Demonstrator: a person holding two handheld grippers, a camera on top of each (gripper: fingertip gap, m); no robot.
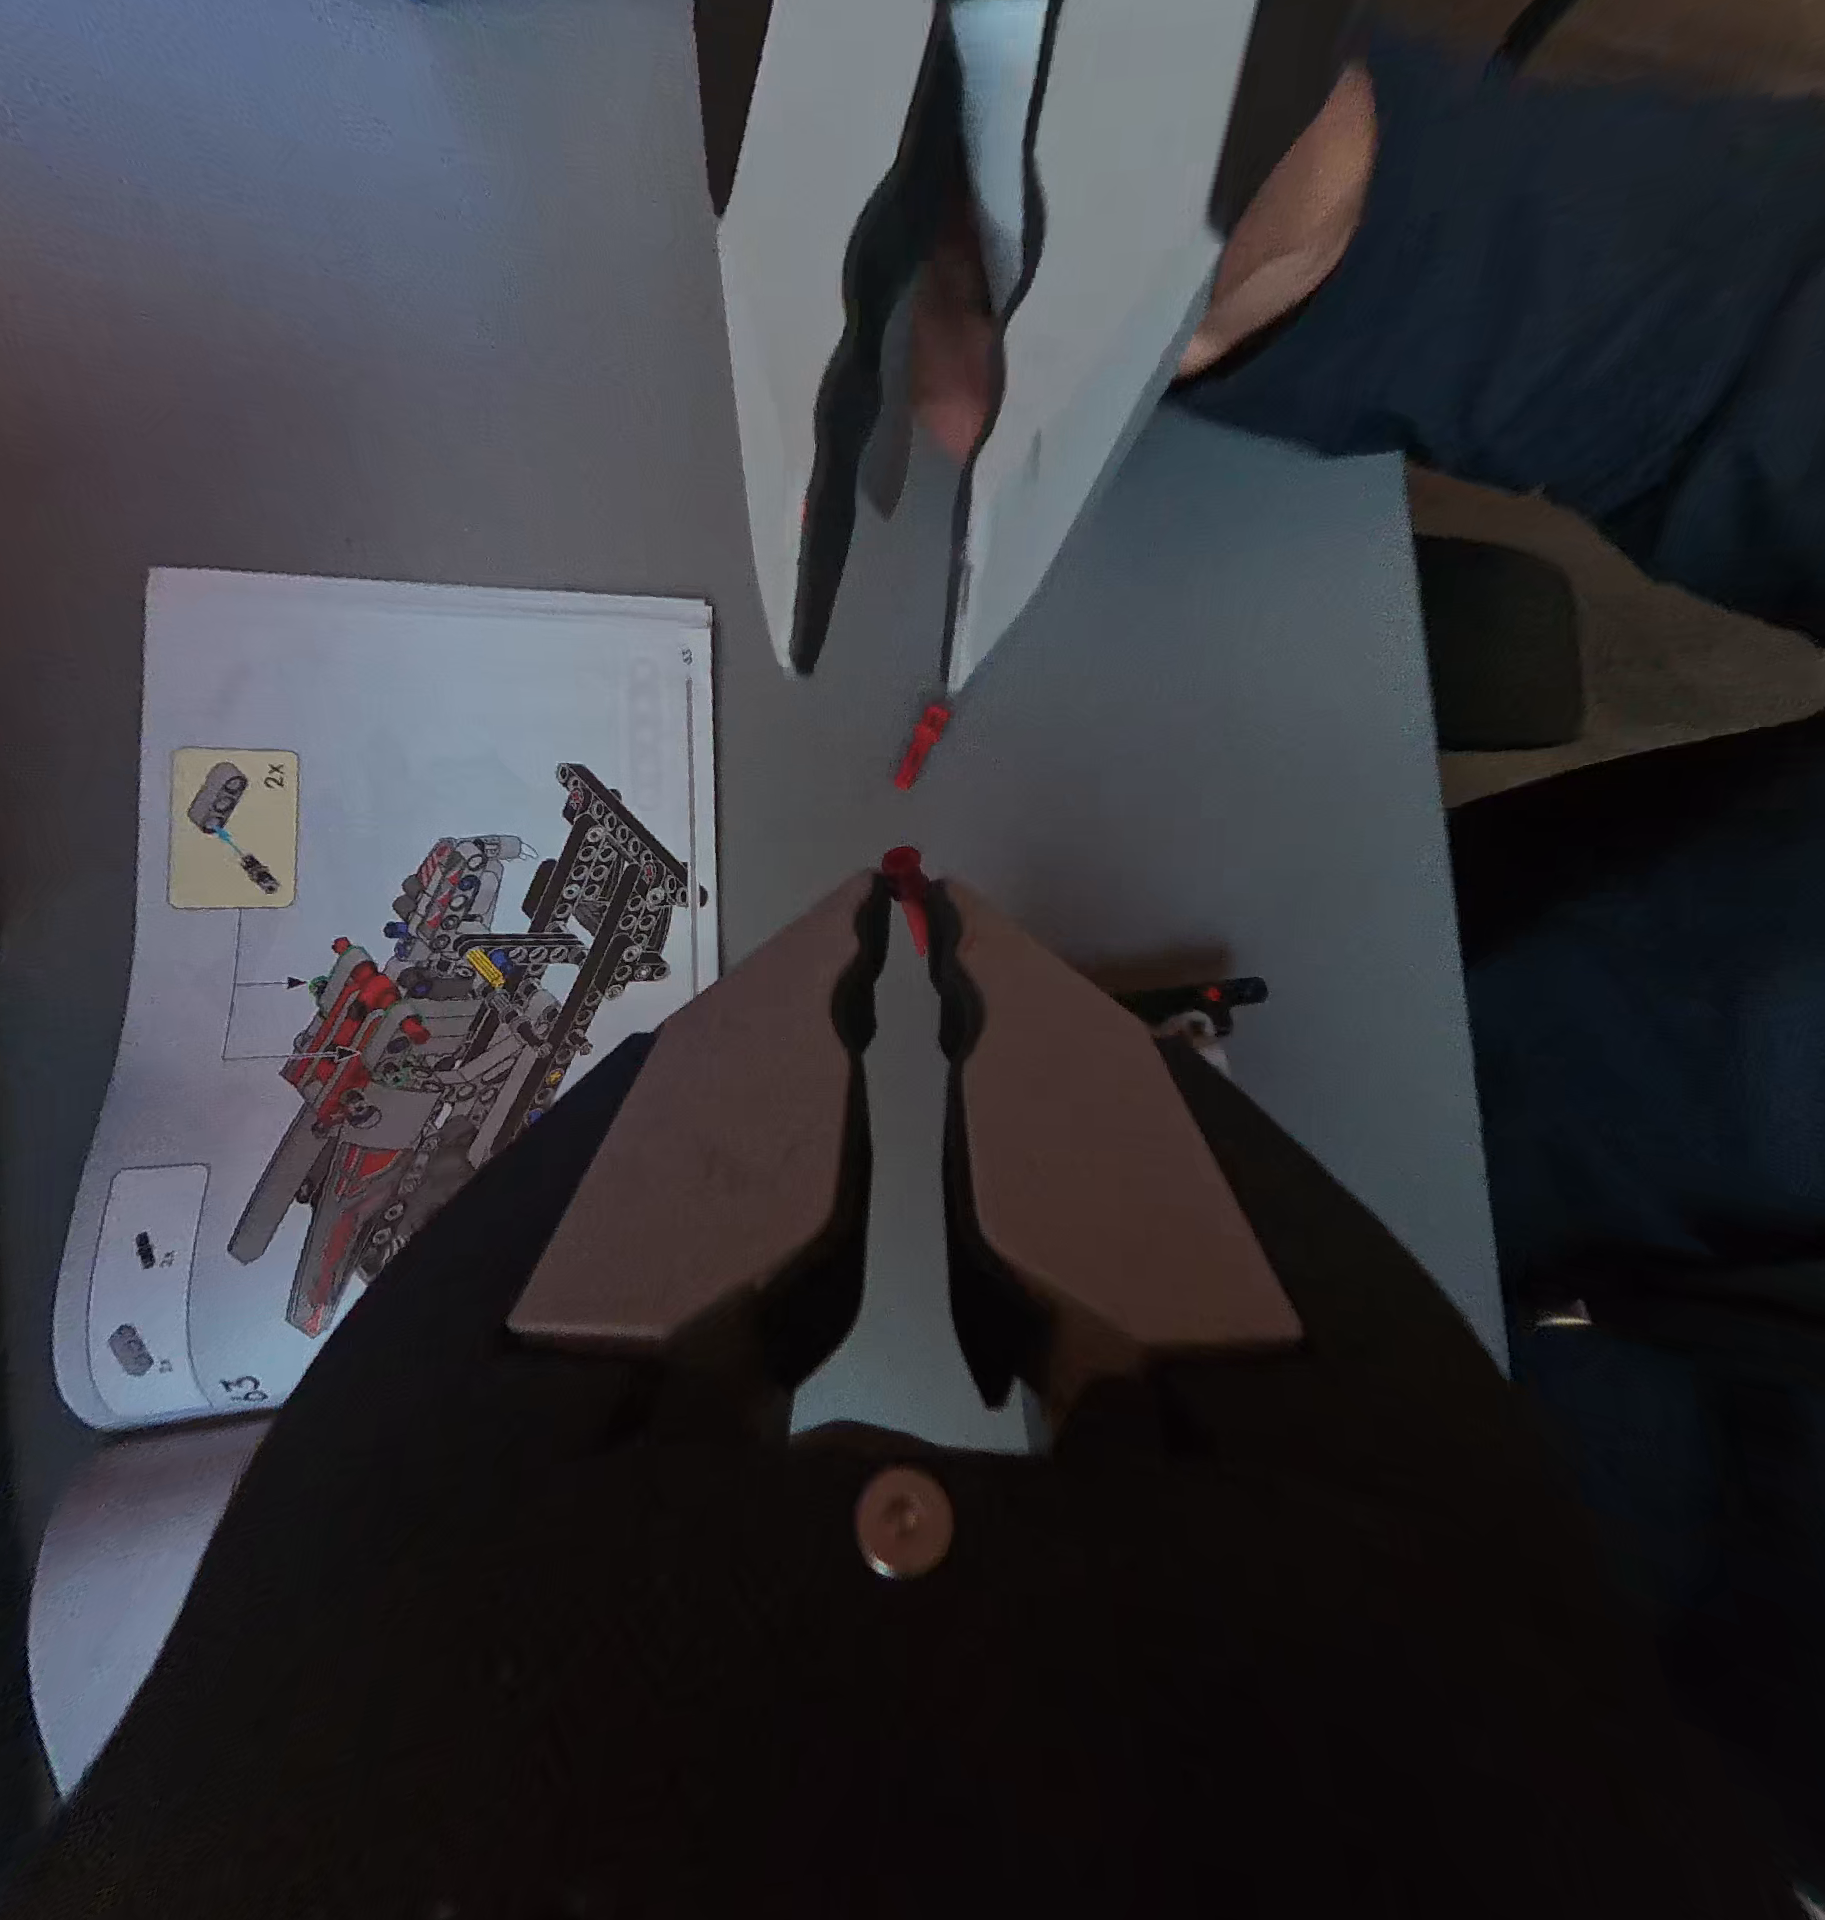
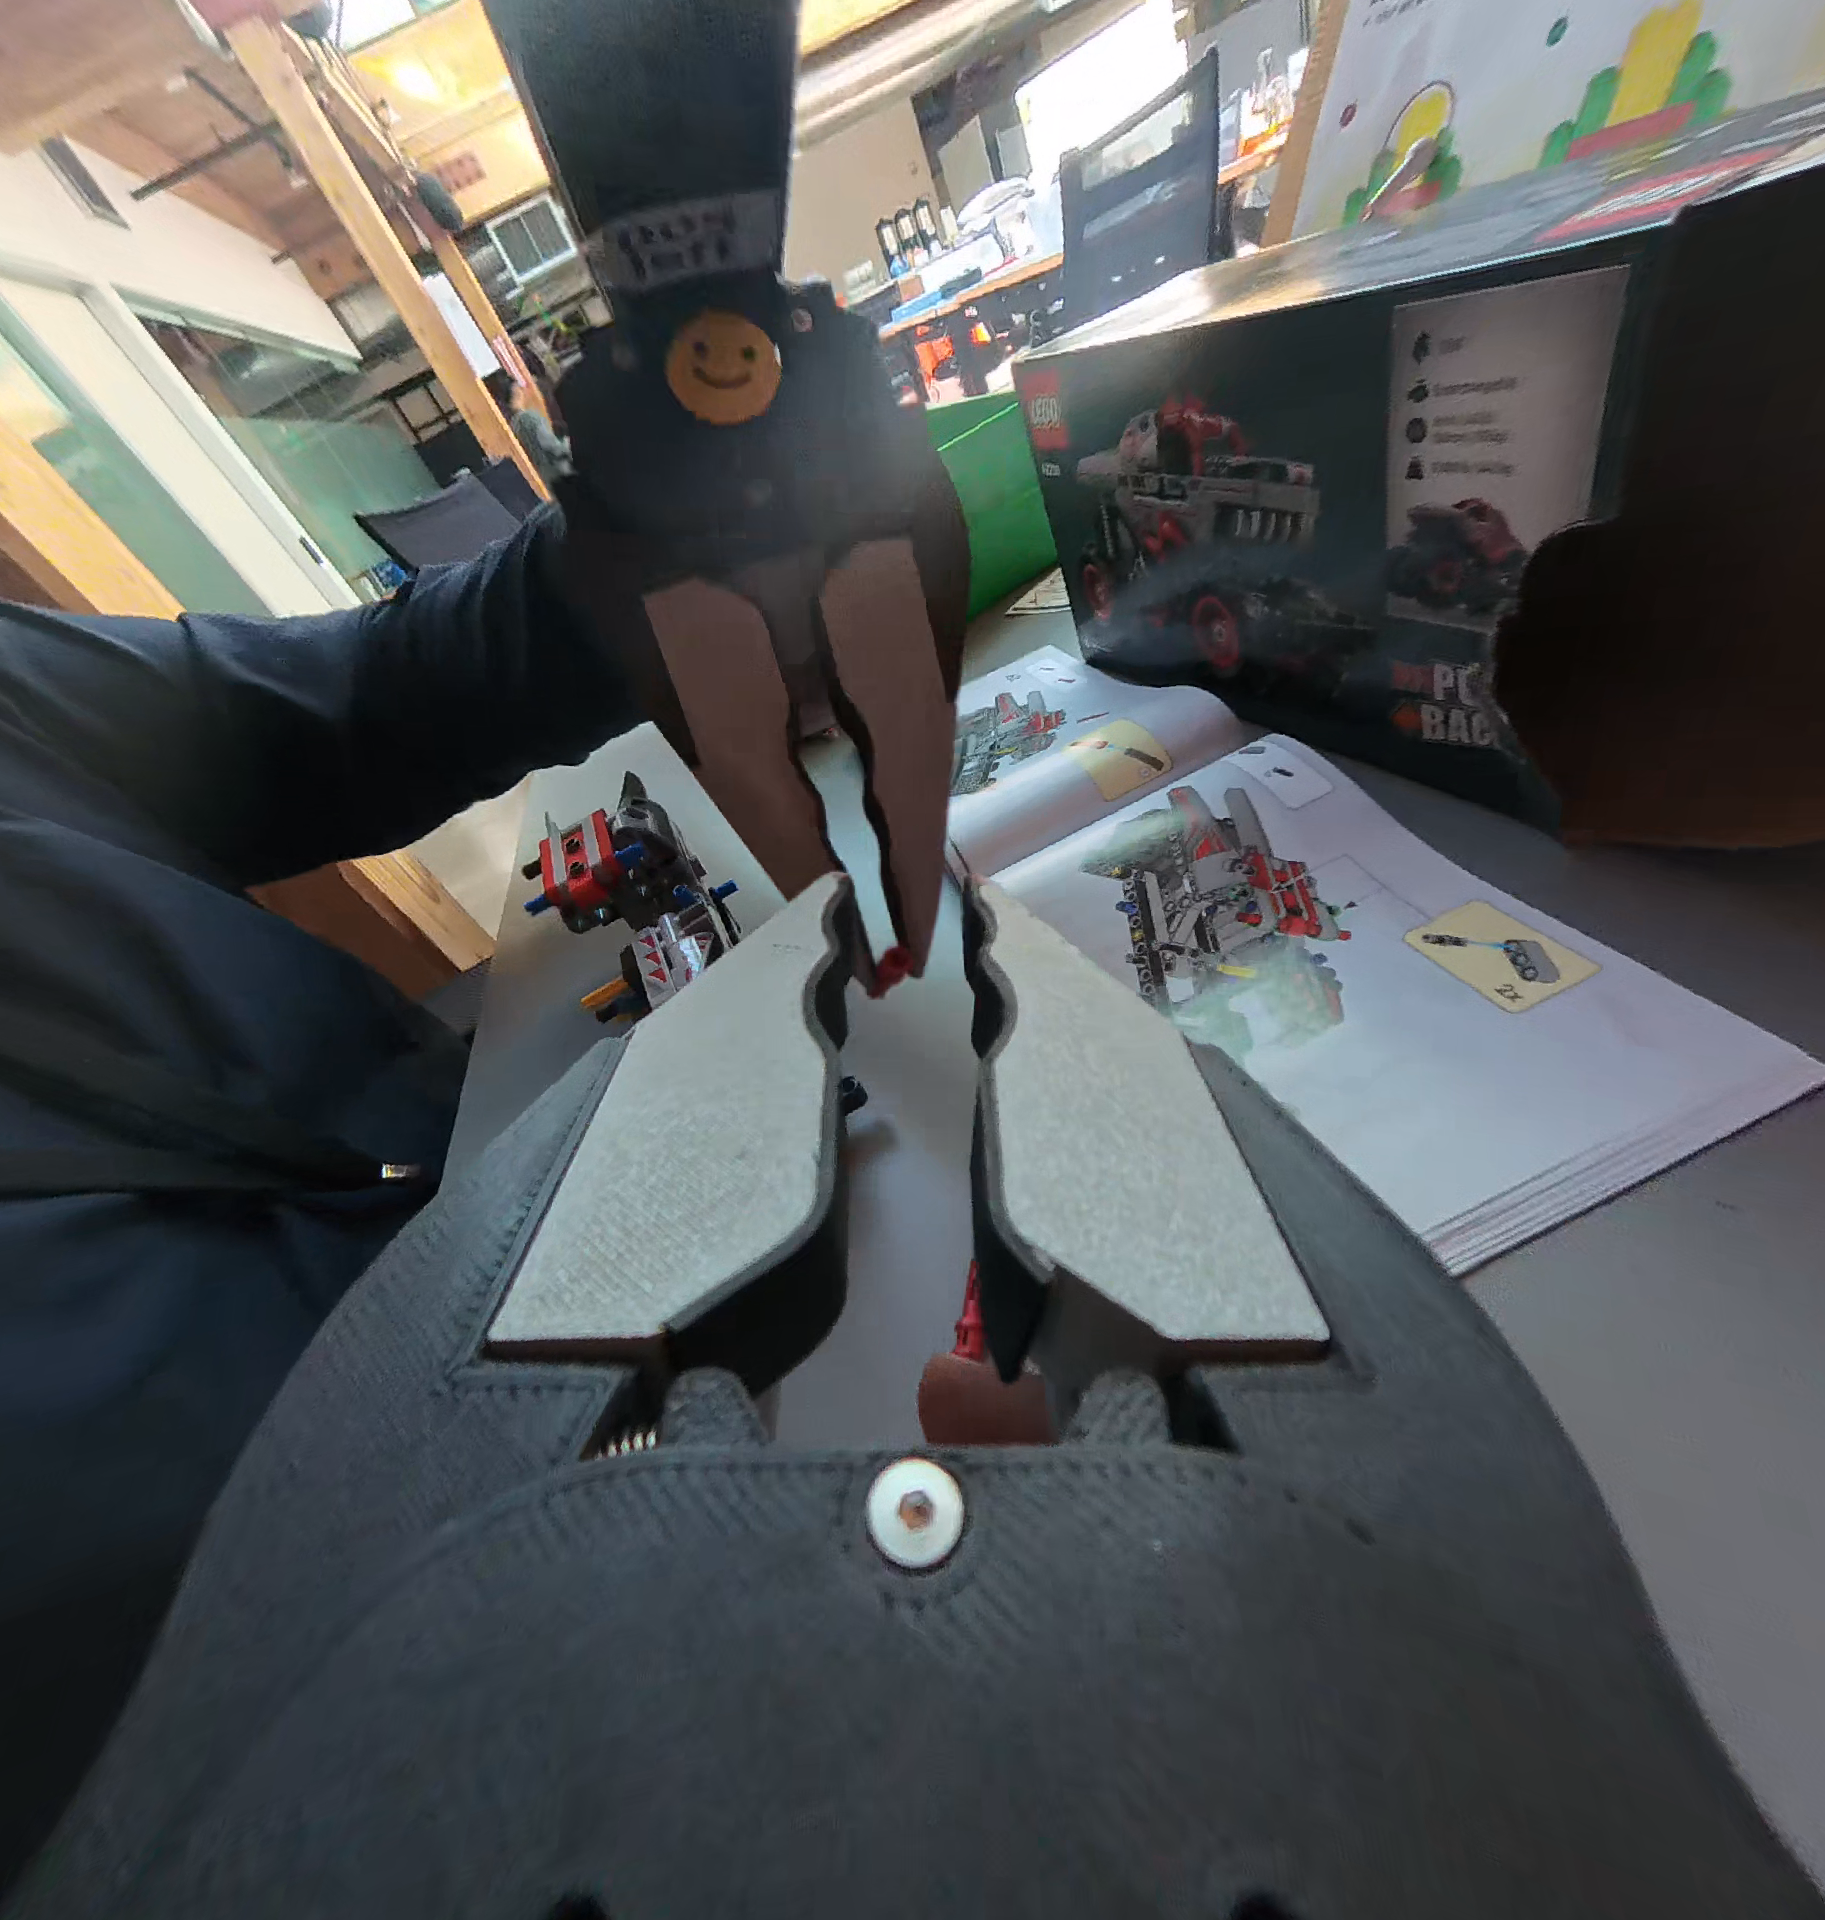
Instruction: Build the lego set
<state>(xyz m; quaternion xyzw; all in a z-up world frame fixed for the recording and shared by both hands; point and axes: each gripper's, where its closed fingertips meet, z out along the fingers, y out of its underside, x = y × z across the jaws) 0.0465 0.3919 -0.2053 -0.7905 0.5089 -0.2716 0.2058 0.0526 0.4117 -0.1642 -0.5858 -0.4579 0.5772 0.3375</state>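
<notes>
Left gripper (image 1: 906,883) is clamped on a red pin (image 1: 904,868) over the table (image 1: 1199,727). Right gripper (image 1: 877,675) pinches a second red pin (image 1: 918,743) by one fingertip, its jaws looking parted in its own view; the two pins are tip to tip, just apart. Risk: both grips are shallow, so any misalignment could twist a pin out, away from the model (image 2: 627,894) at near left.
</notes>
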